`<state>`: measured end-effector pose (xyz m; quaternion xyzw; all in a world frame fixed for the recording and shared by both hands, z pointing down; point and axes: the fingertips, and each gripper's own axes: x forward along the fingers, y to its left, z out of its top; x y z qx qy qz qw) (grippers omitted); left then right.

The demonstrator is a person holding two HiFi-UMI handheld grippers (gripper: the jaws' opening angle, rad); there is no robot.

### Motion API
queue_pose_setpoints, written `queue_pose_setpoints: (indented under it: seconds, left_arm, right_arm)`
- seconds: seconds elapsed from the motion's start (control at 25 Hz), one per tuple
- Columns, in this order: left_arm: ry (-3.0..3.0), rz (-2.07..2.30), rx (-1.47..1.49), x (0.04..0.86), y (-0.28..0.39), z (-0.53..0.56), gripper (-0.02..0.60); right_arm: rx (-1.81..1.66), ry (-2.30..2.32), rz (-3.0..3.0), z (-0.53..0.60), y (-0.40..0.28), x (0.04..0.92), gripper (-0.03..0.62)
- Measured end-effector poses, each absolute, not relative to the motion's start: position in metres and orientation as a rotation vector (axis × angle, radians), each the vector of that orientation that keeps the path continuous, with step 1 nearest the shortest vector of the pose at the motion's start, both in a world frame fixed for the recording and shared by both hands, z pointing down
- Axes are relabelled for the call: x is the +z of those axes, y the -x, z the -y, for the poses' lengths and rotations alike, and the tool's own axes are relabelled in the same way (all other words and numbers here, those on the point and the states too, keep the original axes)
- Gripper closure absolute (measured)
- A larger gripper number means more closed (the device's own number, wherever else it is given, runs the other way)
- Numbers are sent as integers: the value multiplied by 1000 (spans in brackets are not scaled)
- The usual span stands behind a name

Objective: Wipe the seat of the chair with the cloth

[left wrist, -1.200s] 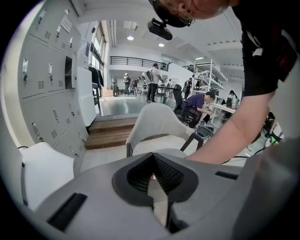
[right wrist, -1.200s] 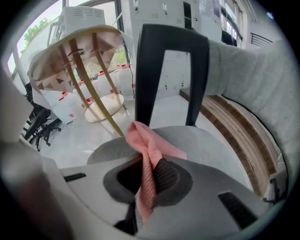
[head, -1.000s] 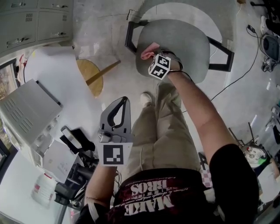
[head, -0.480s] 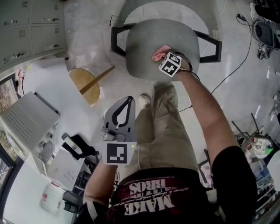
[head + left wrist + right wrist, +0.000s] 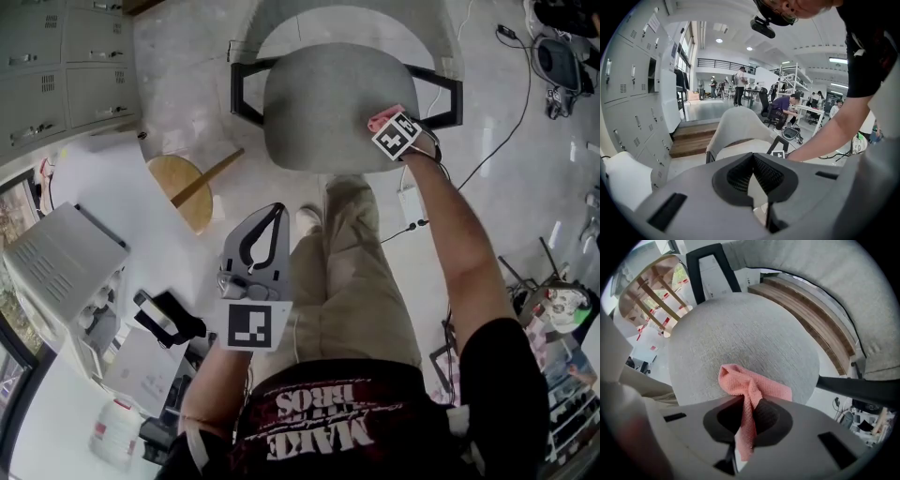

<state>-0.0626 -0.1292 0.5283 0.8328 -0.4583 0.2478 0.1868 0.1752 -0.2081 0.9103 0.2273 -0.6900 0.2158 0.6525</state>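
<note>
Grey upholstered chair (image 5: 319,94) seen from above, its backrest on the side away from the person, whose legs stand at the front edge of its seat (image 5: 740,329). A round wooden stool (image 5: 180,187) lies on the floor to the left of the chair. The left gripper (image 5: 270,220) hangs well short of the chair, level with the person's thigh, jaws closed tip to tip with nothing between them. The right gripper (image 5: 749,408) is over the right front part of the seat, jaws clamped on a pink cloth (image 5: 750,383) whose bunched end rests on the upholstery.
</note>
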Motion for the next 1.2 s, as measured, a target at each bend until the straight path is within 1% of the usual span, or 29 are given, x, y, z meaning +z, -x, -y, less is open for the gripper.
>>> queue_pose_setpoints:
  seconds: [0.12,0.24,0.36,0.48,0.68,0.88,1.0,1.2]
  left_arm:
    - [-2325,1285,684,531,63,122,576]
    - [-2318,1290,674,532,68,117,577]
    - [-2320,1294,674,534,74,114,575]
    - [-2313,1306,658,531,79,112,575]
    - [-2280,1332,665,528,95,105,577]
    - [-2250,1373,679,531,112,101,576]
    - [-2249,1380,690,532,115,99,577]
    - [-2259,1368,716,532,113,96,577]
  right_arm:
    - [438,-553,1484,205,-188,908,562]
    - [419,-621,1548,204,-171,891,563]
    - [451,-665,1690,195,-129,873,563]
    - [445,-615,1781,178,-84,868,563]
    - [415,-441,1926,150,-1,866,563]
    - [299,-247,1975,124,69,870,563]
    - [230,-175,1926,118,84,885,563]
    - [259,-133,1881,114,73,899,563]
